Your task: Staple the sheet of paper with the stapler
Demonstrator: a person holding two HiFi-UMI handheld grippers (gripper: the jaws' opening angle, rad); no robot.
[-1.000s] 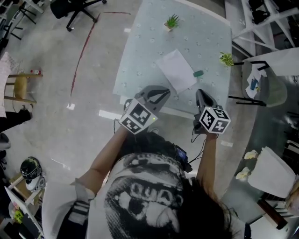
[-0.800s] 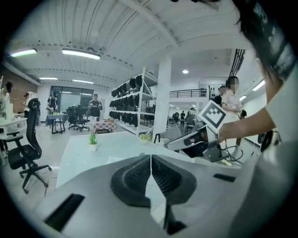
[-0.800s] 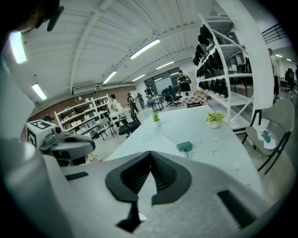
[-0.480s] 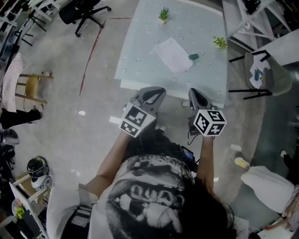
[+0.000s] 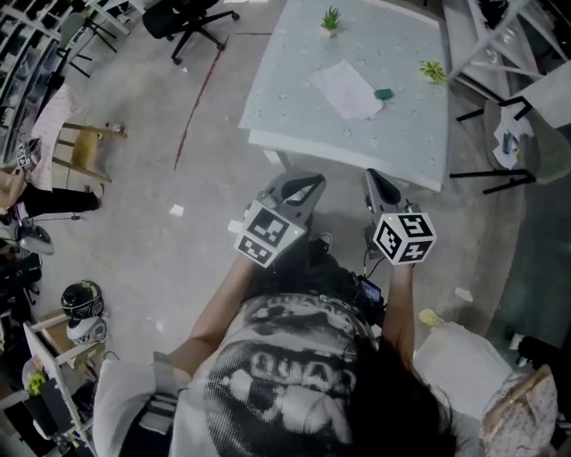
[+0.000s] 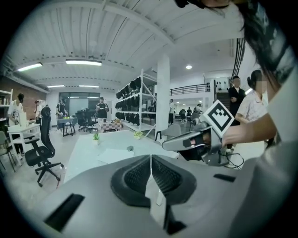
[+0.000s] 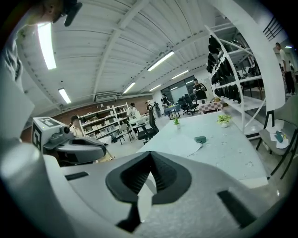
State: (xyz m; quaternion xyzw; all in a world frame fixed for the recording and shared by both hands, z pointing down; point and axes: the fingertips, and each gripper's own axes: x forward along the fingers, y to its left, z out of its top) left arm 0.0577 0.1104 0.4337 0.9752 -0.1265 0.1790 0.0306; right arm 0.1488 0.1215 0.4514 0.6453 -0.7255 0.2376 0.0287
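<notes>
At the far left of the head view a wooden chair (image 5: 78, 152) and a helmet (image 5: 82, 302) stand at the edge of the room, and a black office chair (image 5: 192, 16) is at the top. Between these and the table there is a wide bare floor, crossed by a red line (image 5: 201, 98).

The left gripper (image 5: 297, 189) is held over the floor, just short of the near edge of the white table (image 5: 294, 116). Its jaws are pressed together and nothing is between them. The sheet of paper (image 5: 346, 89) lies flat near the middle of the table. The small green stapler (image 5: 384, 93) lies at its right corner, well apart from both grippers. Two potted plants (image 5: 331, 18) stand near the far edge.

The right gripper (image 5: 378, 186) is also before the near edge, with its jaws together and empty. To the right of the table a white chair (image 5: 513, 147) narrows the passage.

The left gripper view adds what the head view does not show: a white column (image 6: 163, 93), a storage rack (image 6: 132, 104) behind the table, and people standing in the room. The right gripper view shows low shelves (image 7: 100, 122) at the left and long ceiling lights (image 7: 160, 61). Each gripper view shows the other gripper at its side.
</notes>
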